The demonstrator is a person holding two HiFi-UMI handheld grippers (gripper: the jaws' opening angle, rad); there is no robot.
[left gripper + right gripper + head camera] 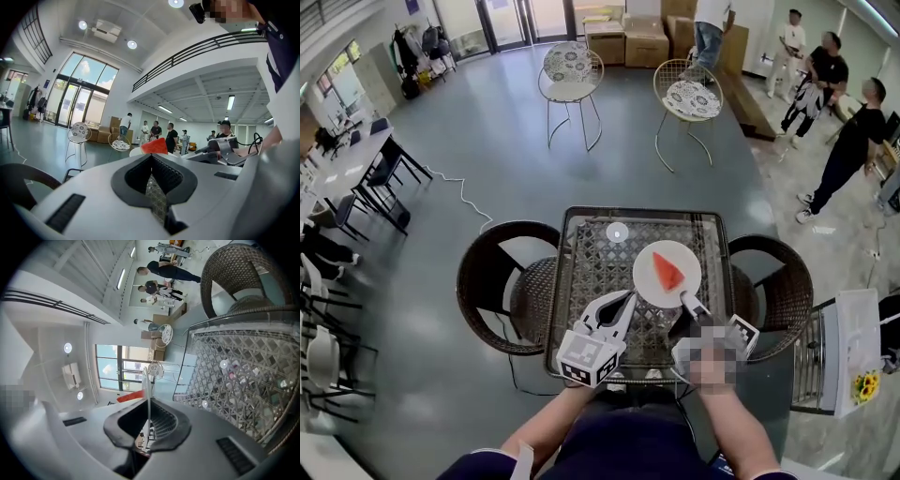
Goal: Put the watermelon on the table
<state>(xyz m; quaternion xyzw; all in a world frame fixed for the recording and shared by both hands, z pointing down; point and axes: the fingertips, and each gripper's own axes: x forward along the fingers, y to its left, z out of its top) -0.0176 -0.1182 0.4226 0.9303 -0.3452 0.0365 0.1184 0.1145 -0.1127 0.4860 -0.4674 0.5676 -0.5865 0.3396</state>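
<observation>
A red wedge of watermelon [667,271] lies on a round white plate [652,281] over the right half of the glass lattice table [586,262]. My right gripper [687,300] is shut on the plate's near rim. In the right gripper view the plate [145,380] runs edge-on between the pads, and the watermelon [130,396] shows red behind it. I cannot tell whether the plate rests on the table. My left gripper [628,298] hovers just left of the plate, shut and holding nothing. Its view shows the watermelon [154,146] past its closed tips [151,156].
Dark wicker chairs flank the table at left [497,281] and right [778,291]. A small round white spot [617,232] sits on the glass near the far edge. Two white metal chairs [572,70] stand farther off, with people [853,150] at the back right.
</observation>
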